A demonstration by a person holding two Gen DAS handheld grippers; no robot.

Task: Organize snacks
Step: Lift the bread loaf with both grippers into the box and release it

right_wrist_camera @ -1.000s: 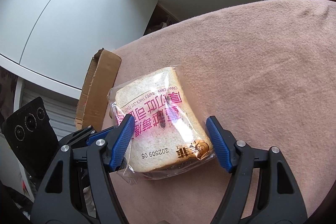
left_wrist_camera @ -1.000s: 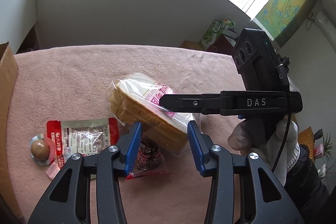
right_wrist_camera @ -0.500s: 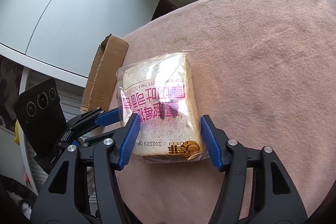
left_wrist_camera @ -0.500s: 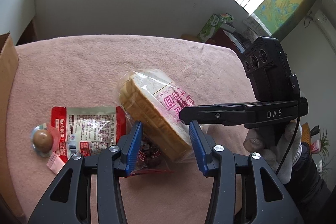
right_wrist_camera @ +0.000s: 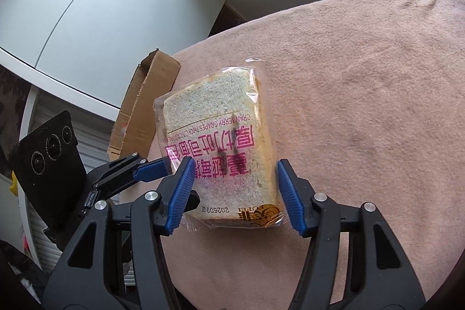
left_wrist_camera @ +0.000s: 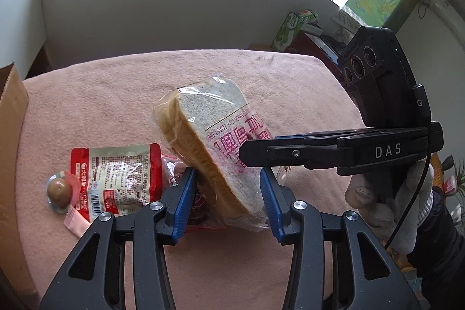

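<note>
A bag of sliced toast bread in clear wrap with pink print is held tilted above the pink table cloth. My right gripper is shut on its lower end. The bread also shows in the left wrist view, lifted, with the right gripper across it. My left gripper is open, its blue pads on either side of the bread's lower edge; I cannot tell if they touch it. A red-and-white snack packet, a wrapped brown egg and a dark snack bag lie on the cloth.
A brown cardboard box stands at the table's left edge, also in the right wrist view. A green carton stands beyond the far edge. White cabinets stand behind the box.
The right gripper has closed on the bread and lifted it off the cloth, tilting it up. The left gripper has moved in closer around the bread's lower edge.
</note>
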